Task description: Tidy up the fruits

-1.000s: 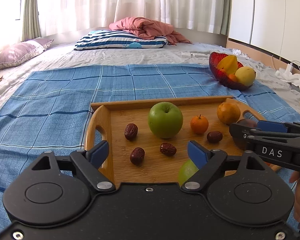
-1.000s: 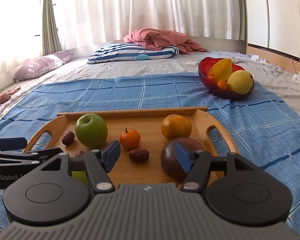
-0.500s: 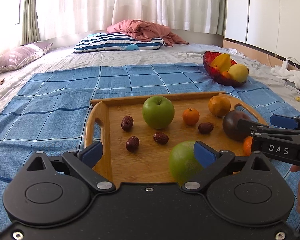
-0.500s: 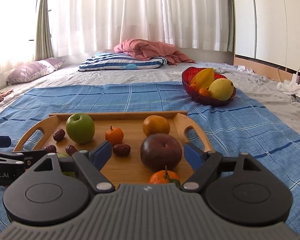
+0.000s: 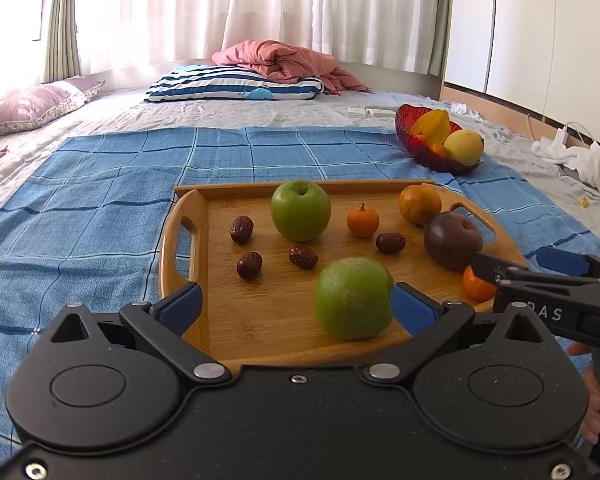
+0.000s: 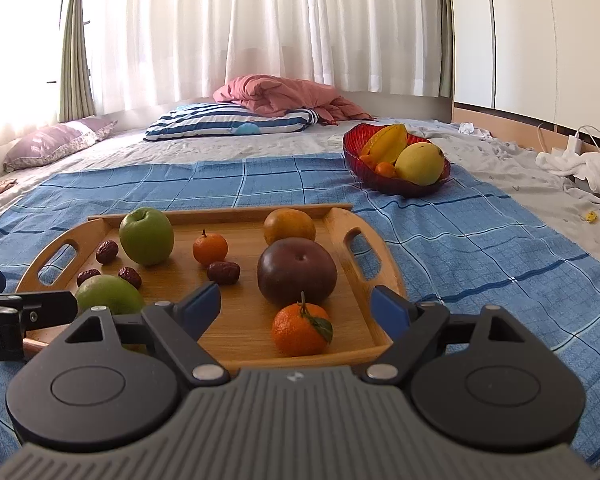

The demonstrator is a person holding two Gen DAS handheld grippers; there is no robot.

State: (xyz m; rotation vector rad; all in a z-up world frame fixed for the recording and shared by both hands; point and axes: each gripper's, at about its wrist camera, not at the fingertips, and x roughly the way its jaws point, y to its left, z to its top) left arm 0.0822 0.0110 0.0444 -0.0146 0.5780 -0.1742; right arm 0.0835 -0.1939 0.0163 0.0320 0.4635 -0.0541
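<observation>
A wooden tray (image 5: 260, 320) (image 6: 356, 272) on the blue blanket holds a green apple (image 5: 300, 210) (image 6: 146, 236), a second green fruit (image 5: 354, 298) (image 6: 108, 294), a dark purple fruit (image 5: 452, 240) (image 6: 297, 272), small oranges (image 5: 363, 221) (image 6: 302, 328), a yellow-orange fruit (image 5: 419, 204) (image 6: 289, 226) and several red dates (image 5: 242, 229). My left gripper (image 5: 296, 306) is open at the tray's near edge, its right finger beside the second green fruit. My right gripper (image 6: 296, 308) is open, the stemmed orange between its fingers, untouched.
A red bowl (image 5: 428, 152) (image 6: 396, 186) with a starfruit, a yellow mango and small oranges sits far right on the blanket. A striped pillow (image 5: 236, 84) and pink quilt lie at the back. White cloth and cables lie at the right (image 6: 580, 164).
Both grippers have drawn back and risen from the tray. The second green fruit and the stemmed orange have come into full view. Both stay open.
</observation>
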